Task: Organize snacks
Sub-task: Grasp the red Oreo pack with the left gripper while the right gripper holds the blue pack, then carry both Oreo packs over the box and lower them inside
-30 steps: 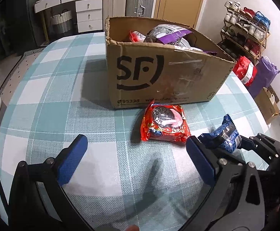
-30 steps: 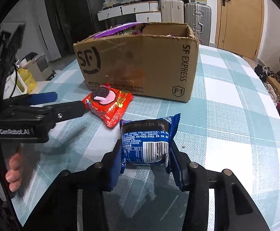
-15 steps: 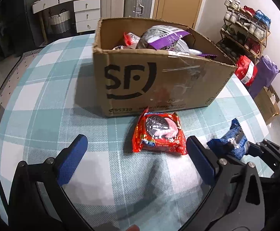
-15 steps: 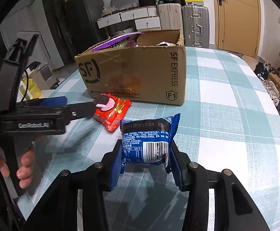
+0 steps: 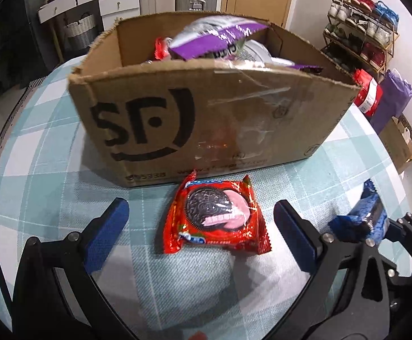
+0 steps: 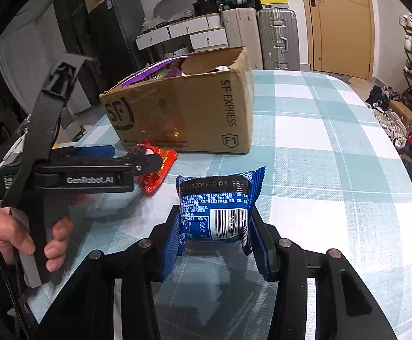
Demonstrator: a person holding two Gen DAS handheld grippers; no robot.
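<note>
Since 1 s ago: left gripper (image 5: 197,221) has advanced toward the box, and the red snack packet (image 5: 215,218) now sits between its fingers instead of ahead of them; right gripper (image 6: 215,233) has risen a little, load unchanged.

Item 1, left gripper: jaws wide, nothing held, 1 blue pad on each side of the red packet, neither touching it.

Item 2, right gripper: clamped on the blue snack packet (image 6: 220,206), held clear of the cloth (barcode side faces the camera).

Item 3, red snack packet: flat on the checked tablecloth (image 5: 50,147), just in front of the cardboard box (image 5: 206,119).

Item 4, cardboard box: open-topped, already holding several packets, a purple bag (image 5: 217,38) uppermost.

Handling note, judged: lower the pads to the cloth and close across the packet's middle, gently, since biscuits crush; lift above the box wall before release.
</note>
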